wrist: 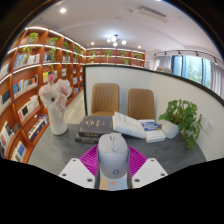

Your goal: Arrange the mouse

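A light grey computer mouse [113,155] with a scroll wheel sits between my gripper's two fingers [112,165]. The pink pads [92,157] press against both of its sides, so the gripper is shut on it. The mouse is lifted above the grey table [70,145], with its front pointing away from me toward the stacked books [97,125].
Beyond the fingers lie a dark book stack and white books [135,125]. A white vase with flowers [56,105] stands to the left, a potted plant [183,120] to the right. Two tan chairs [105,98] stand behind the table, bookshelves [30,90] along the left wall.
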The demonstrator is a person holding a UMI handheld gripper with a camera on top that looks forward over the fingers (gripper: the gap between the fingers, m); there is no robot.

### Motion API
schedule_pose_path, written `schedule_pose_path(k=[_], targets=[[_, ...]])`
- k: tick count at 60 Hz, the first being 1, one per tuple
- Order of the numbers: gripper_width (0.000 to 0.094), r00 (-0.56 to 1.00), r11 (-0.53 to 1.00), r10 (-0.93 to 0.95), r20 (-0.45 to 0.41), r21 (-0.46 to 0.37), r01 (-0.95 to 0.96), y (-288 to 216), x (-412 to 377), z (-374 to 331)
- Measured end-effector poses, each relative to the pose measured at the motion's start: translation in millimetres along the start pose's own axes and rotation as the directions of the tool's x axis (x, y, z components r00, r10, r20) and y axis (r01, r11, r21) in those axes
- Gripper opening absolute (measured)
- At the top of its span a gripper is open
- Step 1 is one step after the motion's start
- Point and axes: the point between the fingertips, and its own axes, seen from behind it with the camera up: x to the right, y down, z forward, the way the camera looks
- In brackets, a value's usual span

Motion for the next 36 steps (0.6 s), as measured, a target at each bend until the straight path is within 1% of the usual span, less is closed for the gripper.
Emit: schedule_pose_path(k=[5, 11, 17, 22, 24, 25, 26, 36], targets=[[0.0363, 1.0, 0.996, -0.012, 0.011, -0.083, 0.013, 66, -29, 20], [0.0364, 1.0, 0.98, 0.027, 0.017, -0.2, -0.023, 139, -45, 35], [0.0366, 1.0, 0.961, 0.021, 0.015, -0.277, -0.016, 191, -47, 43], [0.0376, 1.0, 0.954, 0.014, 0.014, -0.3, -0.009, 220, -51, 44], [0.038, 1.0, 0.963, 0.001, 0.01, -0.268, 0.002, 217, -50, 46], [0.0386, 1.0, 0.96, -0.009, 0.011, -0.28, 0.011, 216, -48, 45], [0.0386, 1.0, 0.962, -0.015, 0.009, -0.272, 0.017, 216, -48, 45], [0.0509, 1.0, 0.968, 0.02, 0.014, -0.252, -0.016, 216, -49, 48]])
